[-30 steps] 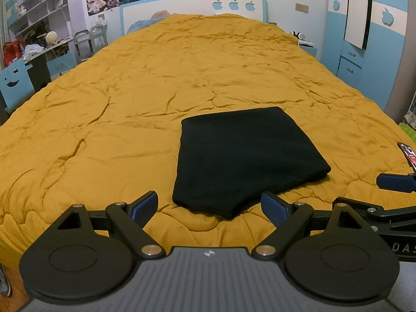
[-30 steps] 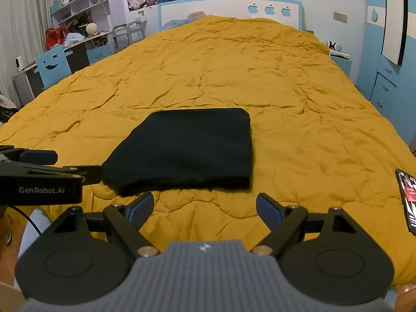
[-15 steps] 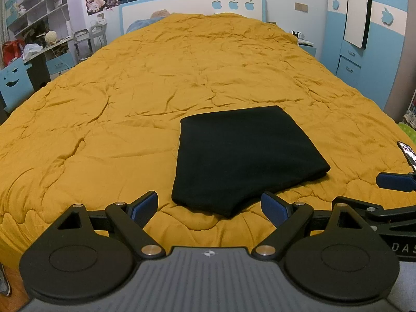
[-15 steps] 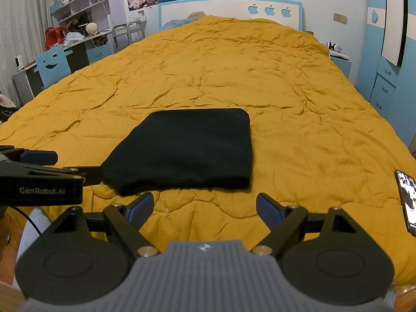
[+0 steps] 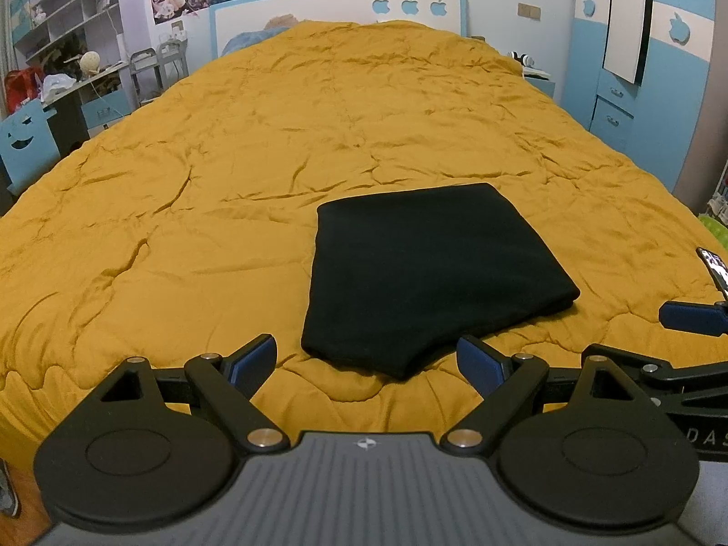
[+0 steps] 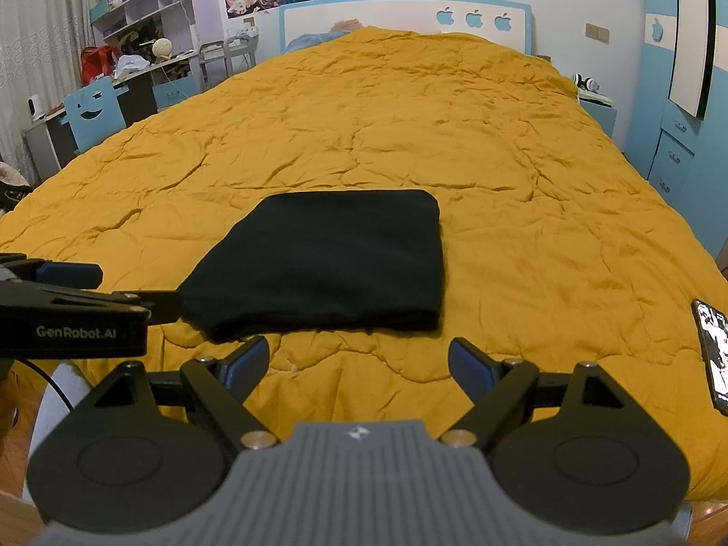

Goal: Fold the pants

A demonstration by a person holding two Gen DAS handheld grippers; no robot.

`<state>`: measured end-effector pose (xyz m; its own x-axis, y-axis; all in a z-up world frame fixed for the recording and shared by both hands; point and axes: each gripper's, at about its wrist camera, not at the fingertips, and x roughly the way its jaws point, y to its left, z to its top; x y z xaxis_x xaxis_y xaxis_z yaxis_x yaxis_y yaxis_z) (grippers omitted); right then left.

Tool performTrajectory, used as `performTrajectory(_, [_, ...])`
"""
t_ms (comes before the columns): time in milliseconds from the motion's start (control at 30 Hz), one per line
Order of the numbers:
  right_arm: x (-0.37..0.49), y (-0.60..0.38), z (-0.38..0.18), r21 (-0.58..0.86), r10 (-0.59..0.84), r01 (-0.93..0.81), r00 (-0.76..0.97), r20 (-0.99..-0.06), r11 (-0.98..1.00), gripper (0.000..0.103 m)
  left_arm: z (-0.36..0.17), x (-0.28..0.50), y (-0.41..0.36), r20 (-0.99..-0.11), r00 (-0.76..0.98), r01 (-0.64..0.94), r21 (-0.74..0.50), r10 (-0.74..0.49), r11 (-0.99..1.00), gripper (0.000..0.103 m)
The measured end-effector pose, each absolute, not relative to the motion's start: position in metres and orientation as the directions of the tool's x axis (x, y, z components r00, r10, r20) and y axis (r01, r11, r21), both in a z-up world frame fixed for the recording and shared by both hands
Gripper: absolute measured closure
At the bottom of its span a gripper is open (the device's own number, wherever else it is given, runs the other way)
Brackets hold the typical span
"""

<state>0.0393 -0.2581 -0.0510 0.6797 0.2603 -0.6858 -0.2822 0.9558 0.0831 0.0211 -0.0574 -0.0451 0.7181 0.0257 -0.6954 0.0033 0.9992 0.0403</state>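
The black pants (image 5: pixel 427 273) lie folded into a compact flat rectangle on the orange quilt (image 5: pixel 227 173), near the bed's foot edge; they also show in the right wrist view as the pants (image 6: pixel 332 268). My left gripper (image 5: pixel 367 359) hovers open just short of the pants' near corner, touching nothing. My right gripper (image 6: pixel 357 361) is open too, held back from the pants' near edge over bare quilt. Each gripper appears in the other's view: the right one (image 5: pixel 682 332) at the right edge, the left one (image 6: pixel 91 300) at the left edge.
A phone (image 6: pixel 712 355) lies on the quilt at the right, near the bed edge. A blue wardrobe (image 5: pixel 646 68) stands right of the bed, a cluttered desk with a blue chair (image 6: pixel 93 111) on the left, and the headboard (image 6: pixel 409 18) at the far end.
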Motion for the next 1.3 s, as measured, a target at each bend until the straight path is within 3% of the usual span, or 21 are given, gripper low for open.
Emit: performTrajectory(1300, [0.0413, -0.2622, -0.0508, 0.078, 0.266, -0.296, 0.675, -0.688, 0.952, 0.021, -0.0428, 0.0183, -0.0542, -0.682, 0.731, -0.014, 0.029, 0.030, 0.999, 0.000])
